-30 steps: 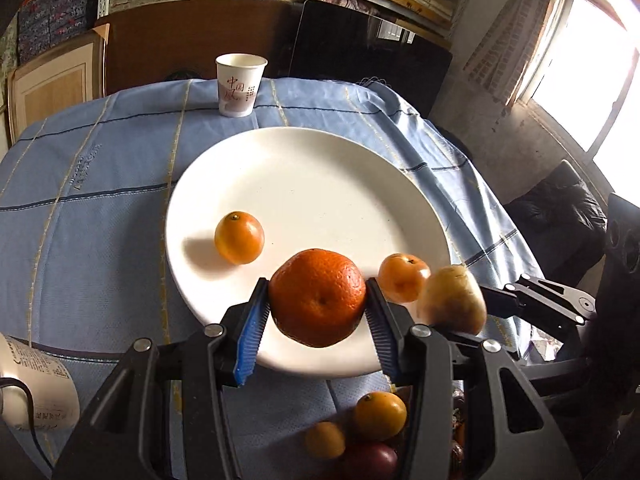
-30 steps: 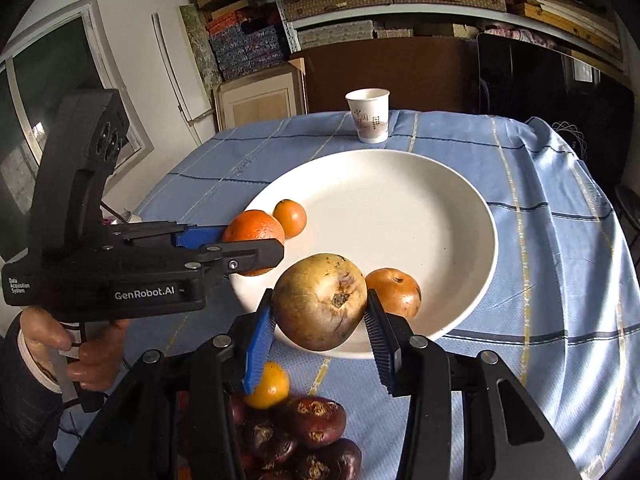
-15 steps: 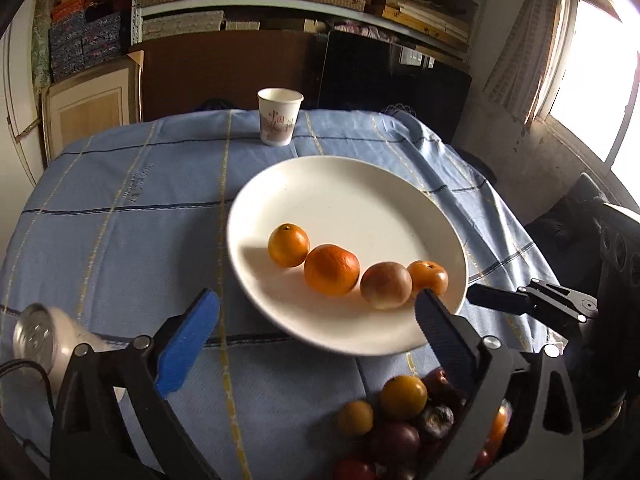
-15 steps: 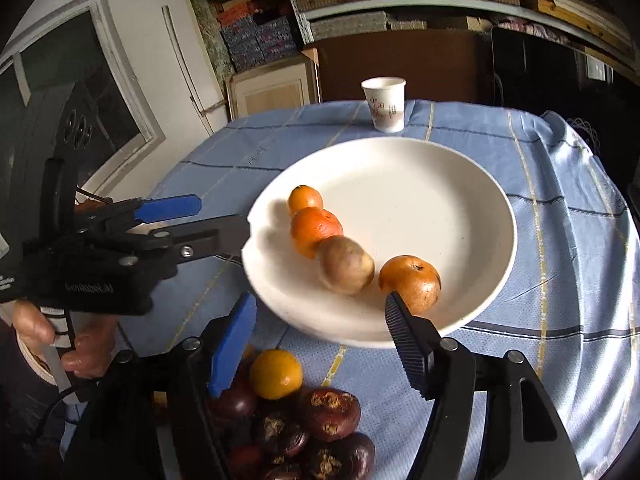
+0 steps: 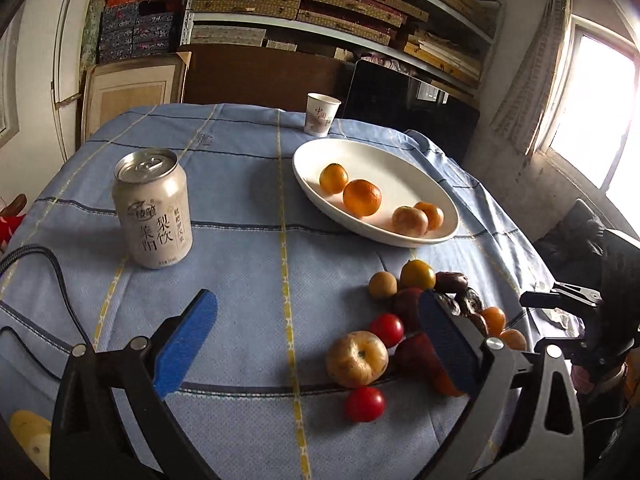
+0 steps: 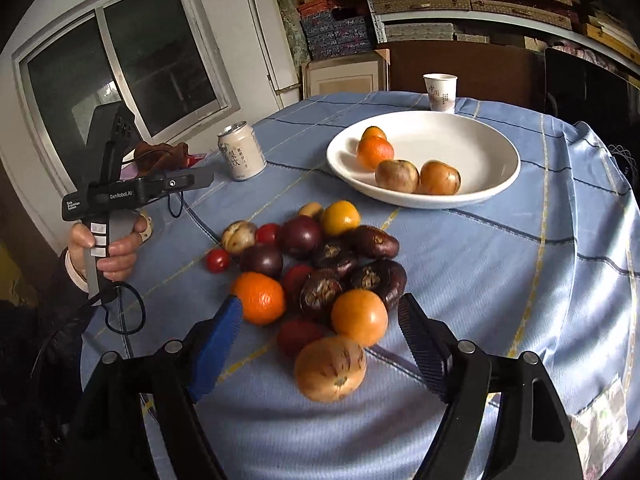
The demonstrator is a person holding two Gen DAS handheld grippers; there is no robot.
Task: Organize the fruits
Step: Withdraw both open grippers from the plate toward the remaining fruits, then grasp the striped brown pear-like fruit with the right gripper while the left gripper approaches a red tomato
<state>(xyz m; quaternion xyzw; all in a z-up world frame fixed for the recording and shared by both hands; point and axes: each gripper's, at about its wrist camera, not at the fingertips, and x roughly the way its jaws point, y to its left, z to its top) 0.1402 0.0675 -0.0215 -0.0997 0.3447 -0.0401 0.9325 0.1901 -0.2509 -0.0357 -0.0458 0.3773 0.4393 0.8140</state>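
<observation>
Both grippers hang empty above the blue-clothed bench [image 6: 500, 280], each with its fingers spread wide and nothing between them. The loose fruit pile [image 6: 320, 264] lies on the cloth short of the white plate [image 6: 496, 148], which already carries four fruits in a rough row along its near side. In the right wrist view, the right gripper [image 6: 320, 344] straddles the pile's near edge: an orange fruit [image 6: 359, 317] sits almost on the midline between the fingers, a larger tan fruit [image 6: 330, 368] lies just nearer and lower, and a mandarin [image 6: 260, 297] rests close beside the blue pad of the left-hand finger. In the left wrist view, the left gripper [image 5: 316, 340] faces mostly bare cloth; the pile lies toward its right-hand finger, with a pale apple-like fruit [image 5: 357, 358] and a small red tomato [image 5: 365, 404] just inside that finger. A drink can [image 5: 152, 210] stands well apart to the left. These fruits are near-round, so no long axis constrains the grasp. By this layout the right gripper appears better aligned, needing chiefly a forward and downward advance.
</observation>
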